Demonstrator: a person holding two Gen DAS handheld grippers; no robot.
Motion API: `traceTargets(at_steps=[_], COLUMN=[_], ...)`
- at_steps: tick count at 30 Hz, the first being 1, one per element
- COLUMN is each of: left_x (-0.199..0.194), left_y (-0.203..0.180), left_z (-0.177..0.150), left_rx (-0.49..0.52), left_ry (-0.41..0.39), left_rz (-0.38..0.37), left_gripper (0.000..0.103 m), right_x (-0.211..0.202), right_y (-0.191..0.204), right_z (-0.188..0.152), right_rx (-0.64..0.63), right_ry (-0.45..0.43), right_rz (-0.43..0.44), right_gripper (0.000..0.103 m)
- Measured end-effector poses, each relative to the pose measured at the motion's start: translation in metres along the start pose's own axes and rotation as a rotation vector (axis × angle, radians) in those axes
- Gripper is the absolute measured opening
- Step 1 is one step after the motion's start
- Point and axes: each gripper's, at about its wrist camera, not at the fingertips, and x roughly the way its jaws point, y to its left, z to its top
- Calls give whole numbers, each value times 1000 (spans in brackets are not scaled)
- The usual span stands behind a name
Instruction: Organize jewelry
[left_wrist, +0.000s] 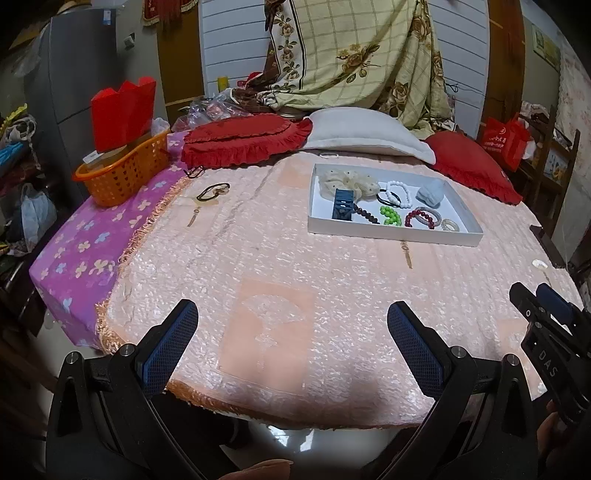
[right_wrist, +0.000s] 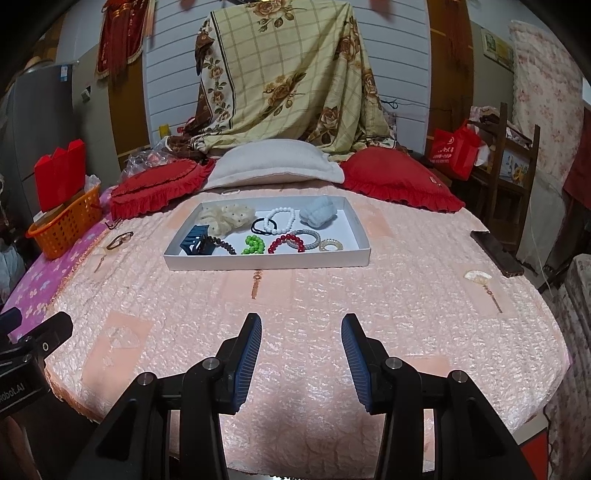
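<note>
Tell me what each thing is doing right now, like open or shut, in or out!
Left gripper: jaws open, empty.
Right gripper: jaws open, empty.
White tray: lidless, holding jewelry.
Green bead bracelet: inside tray.
Dark hair tie: outside tray, on bedspread.
Orange basket: upright, holding red bag.

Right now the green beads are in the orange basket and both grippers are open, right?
Not quite. The green beads lie in the white tray, as the right wrist view shows; the orange basket stands apart at the left. Both the left gripper and right gripper are open.
</note>
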Motion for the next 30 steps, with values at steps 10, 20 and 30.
traceTargets(at_steps=[10, 20, 30], left_x=[4, 7, 9], left_y=[-2, -3, -3], left_z=[-1, -2, -4], left_rx=[4, 2, 4], left_ry=[17, 28, 36], left_rz=[-8, -19, -19], left_gripper=[103, 103, 102], right_x=[4, 4, 4], right_y=[-5, -4, -3], right_z=[-2, -3, -3], right_rx=[22, 20, 17], right_ry=[16, 17, 13], right_rz=[-12, -10, -2], right_gripper=[43, 44, 44])
